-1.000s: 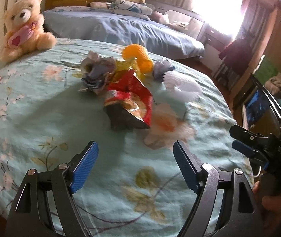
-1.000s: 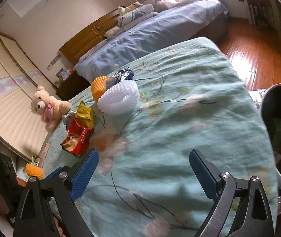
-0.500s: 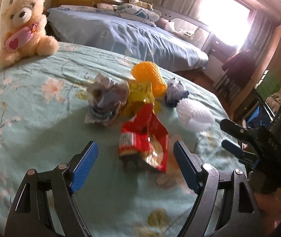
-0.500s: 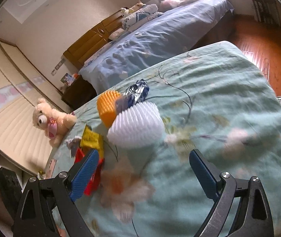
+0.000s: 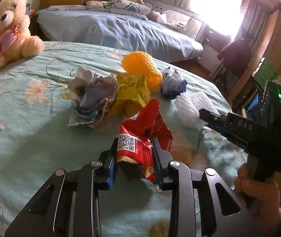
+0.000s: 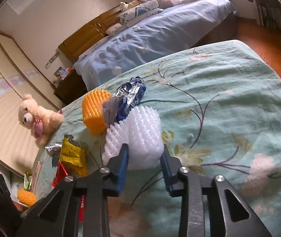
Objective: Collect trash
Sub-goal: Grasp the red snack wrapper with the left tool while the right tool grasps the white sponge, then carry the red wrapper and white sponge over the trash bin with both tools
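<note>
Trash lies on a teal floral bedspread [image 5: 22, 130]. My left gripper [image 5: 134, 156] is shut on a red snack bag [image 5: 140, 136], with the bag pinched between its blue pads. Behind it lie a yellow wrapper [image 5: 132, 94], crumpled paper [image 5: 91, 96], an orange foam net [image 5: 140, 69] and a blue-silver wrapper [image 5: 172, 86]. My right gripper [image 6: 143, 158] is shut on a white foam net [image 6: 138, 136]; it also shows in the left wrist view [image 5: 189, 106]. The orange foam net [image 6: 95, 114] and blue-silver wrapper [image 6: 128, 96] lie just behind it.
A cream teddy bear [image 5: 6, 33] sits at the bedspread's far left corner. A second bed with blue sheets [image 5: 116, 31] stands behind. Wooden floor [image 6: 262, 45] lies past the bedspread's right edge. Another orange foam net [image 6: 26, 196] sits low at the left.
Both grippers moved forward onto the pile and closed: the left on the red snack bag, the right on the white foam net. Both were open before.
</note>
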{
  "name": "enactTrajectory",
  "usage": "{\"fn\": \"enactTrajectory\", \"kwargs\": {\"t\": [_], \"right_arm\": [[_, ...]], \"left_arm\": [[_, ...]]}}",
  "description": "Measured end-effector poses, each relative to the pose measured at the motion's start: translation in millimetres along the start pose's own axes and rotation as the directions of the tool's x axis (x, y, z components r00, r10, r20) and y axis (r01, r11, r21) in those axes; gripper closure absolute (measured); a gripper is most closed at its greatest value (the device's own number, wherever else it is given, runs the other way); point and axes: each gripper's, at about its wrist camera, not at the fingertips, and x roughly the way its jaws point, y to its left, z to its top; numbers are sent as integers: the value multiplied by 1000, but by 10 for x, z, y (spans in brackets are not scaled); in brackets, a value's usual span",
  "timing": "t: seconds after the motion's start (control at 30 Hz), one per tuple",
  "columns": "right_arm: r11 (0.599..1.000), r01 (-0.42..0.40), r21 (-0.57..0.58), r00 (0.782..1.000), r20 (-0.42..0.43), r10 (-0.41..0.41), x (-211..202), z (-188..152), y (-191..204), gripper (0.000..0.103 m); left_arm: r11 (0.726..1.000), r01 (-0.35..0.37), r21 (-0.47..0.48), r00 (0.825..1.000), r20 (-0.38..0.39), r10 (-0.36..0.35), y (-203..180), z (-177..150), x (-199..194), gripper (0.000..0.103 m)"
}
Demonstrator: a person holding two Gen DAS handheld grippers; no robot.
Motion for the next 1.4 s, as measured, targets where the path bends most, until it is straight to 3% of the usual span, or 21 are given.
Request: {"fn": "enactTrajectory", "kwargs": {"t": [0.37,0.83,1.4], "right_arm": [[999,-9,36,1000,22,9,-534,-306,-213,75],[995,65,71,994,85,-71,-1214,-615,-593,75],[978,142,154,977,137,-163,-1720,-808,-1089,75]], "left_arm": [[996,75,53,997,-8,-74,-364,-198,-167,78],[970,174,167,985,-50,-168,-1041,-391,-222,78],[937,233,261,972,-101,-214,-1649,-569,-178,78]]}}
